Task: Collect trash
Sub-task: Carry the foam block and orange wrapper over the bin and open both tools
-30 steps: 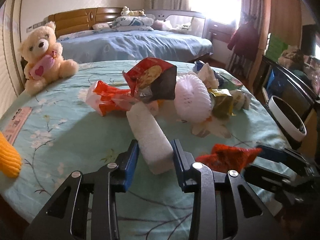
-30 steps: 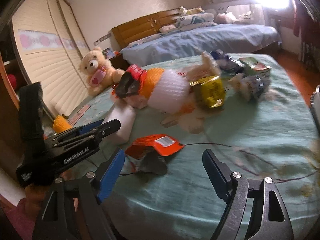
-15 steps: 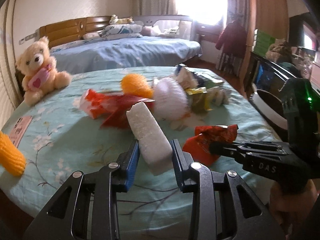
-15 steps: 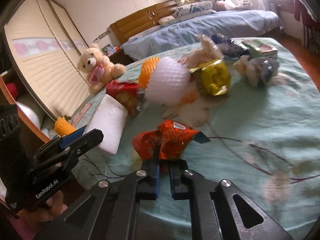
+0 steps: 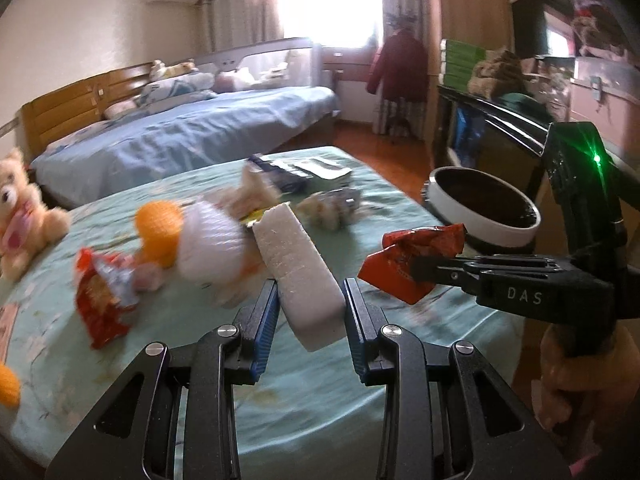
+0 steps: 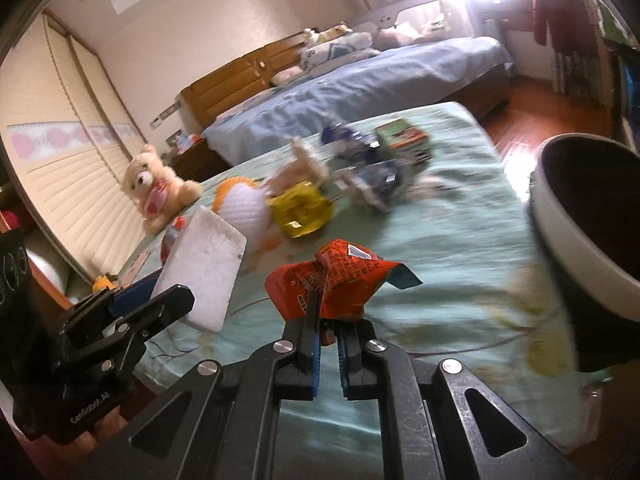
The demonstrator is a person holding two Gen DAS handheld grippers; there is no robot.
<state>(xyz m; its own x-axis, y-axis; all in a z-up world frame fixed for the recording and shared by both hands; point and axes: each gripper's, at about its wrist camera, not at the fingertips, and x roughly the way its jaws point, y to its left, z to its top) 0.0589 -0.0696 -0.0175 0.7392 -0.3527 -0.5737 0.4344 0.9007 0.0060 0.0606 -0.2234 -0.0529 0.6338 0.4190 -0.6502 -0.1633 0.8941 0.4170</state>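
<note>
Carrying two pieces at once toward the bin, by the look of it: both tongs are loaded and lifted clear of the bedspread. Far left, a teddy bear sits at the bed's edge, not trash. Next, loose litter on the cover: a red snack bag, an orange foam fruit net against a white one; further back a yellow packet and blurred wrappers. Centre, the left gripper is clenched on a white foam block, which stands tilted up between its blue pads. Just right of it, the right gripper is pinched tight on a crumpled orange-red wrapper, held in the air. Far right, the white-rimmed trash bin stands beside the bed, mouth open, near the wrapper. Next move, as I judge it: bring each load over the bin's mouth before letting go; the wrapper looks nearest, the long block may need tipping to clear the rim. Several pieces remain to collect.
</note>
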